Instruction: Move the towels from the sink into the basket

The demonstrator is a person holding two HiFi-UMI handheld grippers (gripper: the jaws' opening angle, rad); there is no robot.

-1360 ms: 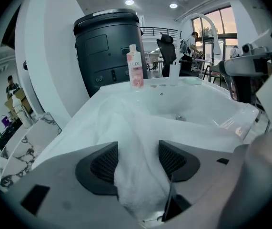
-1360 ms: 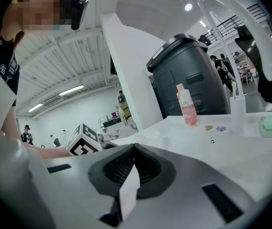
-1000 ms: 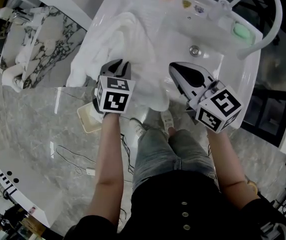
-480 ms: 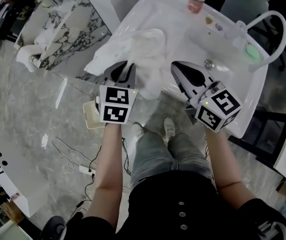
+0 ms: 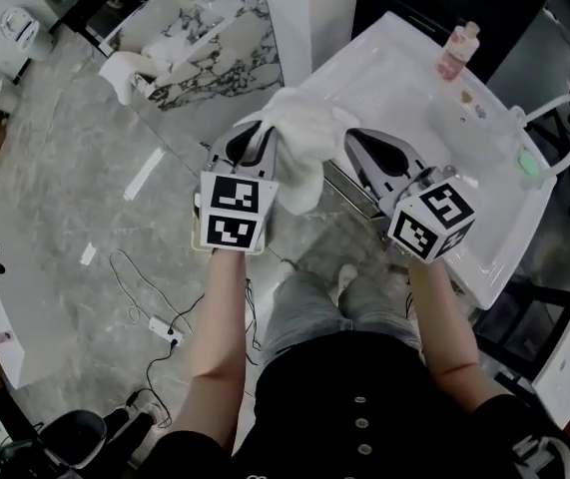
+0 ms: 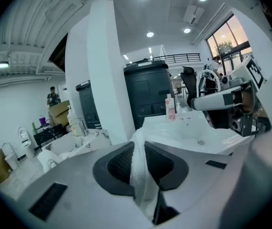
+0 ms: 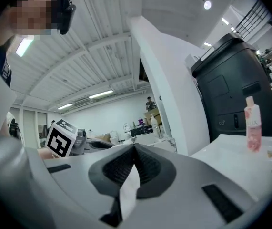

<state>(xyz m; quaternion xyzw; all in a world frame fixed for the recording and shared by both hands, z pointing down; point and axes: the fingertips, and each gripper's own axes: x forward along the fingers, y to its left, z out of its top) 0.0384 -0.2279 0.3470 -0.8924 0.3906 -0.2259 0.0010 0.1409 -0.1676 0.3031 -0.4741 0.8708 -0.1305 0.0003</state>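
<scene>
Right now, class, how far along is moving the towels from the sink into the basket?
Done: the white terry towel is up off the white ceramic sink, whose visible basin shows no other towel. In hand: the left gripper and right gripper are each shut on it, holding it between them. Left: carrying it to the basket, which no view shows, and releasing.

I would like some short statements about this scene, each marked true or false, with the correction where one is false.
1. The left gripper and the right gripper both clamp the white towel. True.
2. The towel lies flat in the sink. False: it is held up in the air between the grippers.
3. A pink bottle stands at the sink's far corner. True.
4. The green soap lies on the floor. False: it rests on the sink's rim.
</scene>
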